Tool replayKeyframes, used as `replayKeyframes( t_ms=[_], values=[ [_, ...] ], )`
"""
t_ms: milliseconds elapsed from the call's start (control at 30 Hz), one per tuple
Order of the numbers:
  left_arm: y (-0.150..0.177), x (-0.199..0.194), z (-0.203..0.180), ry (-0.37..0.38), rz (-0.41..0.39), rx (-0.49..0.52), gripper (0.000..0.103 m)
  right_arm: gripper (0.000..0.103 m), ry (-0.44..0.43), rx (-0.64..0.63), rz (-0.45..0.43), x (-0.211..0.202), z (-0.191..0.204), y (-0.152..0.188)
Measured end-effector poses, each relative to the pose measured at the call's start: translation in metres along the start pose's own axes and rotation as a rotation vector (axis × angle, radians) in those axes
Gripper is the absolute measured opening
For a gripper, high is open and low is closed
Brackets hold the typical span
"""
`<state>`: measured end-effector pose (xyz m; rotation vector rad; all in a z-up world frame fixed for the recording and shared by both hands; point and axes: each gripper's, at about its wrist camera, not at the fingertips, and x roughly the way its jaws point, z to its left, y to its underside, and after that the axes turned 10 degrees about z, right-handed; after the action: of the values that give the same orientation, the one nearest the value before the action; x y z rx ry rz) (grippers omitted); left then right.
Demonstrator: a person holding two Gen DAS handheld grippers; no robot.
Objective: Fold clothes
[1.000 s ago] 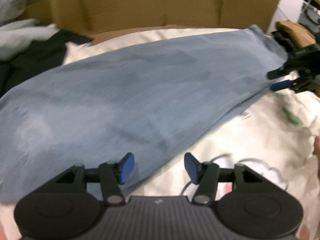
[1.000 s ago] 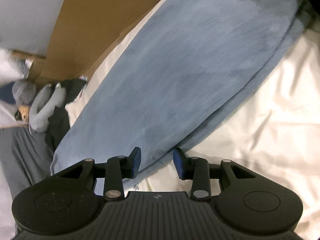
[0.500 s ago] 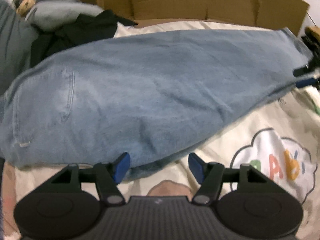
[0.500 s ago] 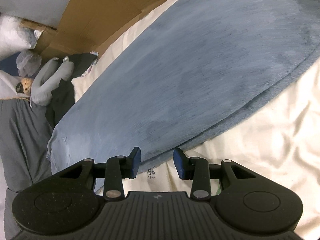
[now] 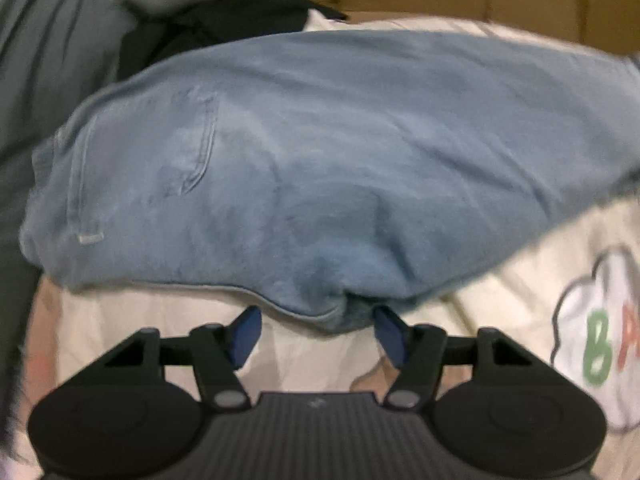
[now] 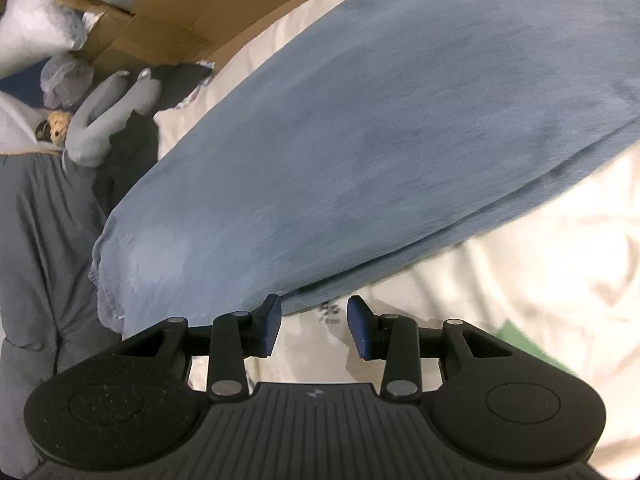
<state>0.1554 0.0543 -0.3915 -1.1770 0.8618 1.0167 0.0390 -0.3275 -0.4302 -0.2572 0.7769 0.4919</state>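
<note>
Left tongs (image 5: 316, 330) gape at jeans (image 5: 340, 168) edge, bare sheet (image 5: 120, 320) beside

Light-blue jeans (image 5: 340, 152) lying flat on cream bedding; seemingly folded lengthwise

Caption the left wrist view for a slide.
Open left gripper at the near edge of jeans lying on a cream sheet.

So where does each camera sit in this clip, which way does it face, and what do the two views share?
Left wrist: rides on the left claw, looking down at the jeans, near their back pocket; claw open, the denim's near edge between its fingers.
Right wrist: rides on the right claw, looking down along the jeans' leg; claw open over the cream sheet.
Shared: the jeans, the cream sheet, the cardboard beyond.
</note>
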Motion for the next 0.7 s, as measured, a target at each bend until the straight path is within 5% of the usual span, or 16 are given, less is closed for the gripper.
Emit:
replayKeyframes(
  t_ms=[300, 567, 700],
  values=[
    [-0.005, -0.023, 0.038, 0.151, -0.093, -0.26, 0.066, 0.039, -0.046, -0.097, 0.069, 0.028, 0.036, 0.008],
    [-0.008, 0.006, 0.032, 0.195, -0.007, -0.309, 0.065, 0.045, -0.104, -0.13, 0.099, 0.059, 0.062, 0.008],
    [-0.008, 0.006, 0.037, 0.196, -0.025, -0.308, 0.035, 0.053, -0.145, -0.099, 0.11, 0.073, 0.066, 0.005]
  ],
)
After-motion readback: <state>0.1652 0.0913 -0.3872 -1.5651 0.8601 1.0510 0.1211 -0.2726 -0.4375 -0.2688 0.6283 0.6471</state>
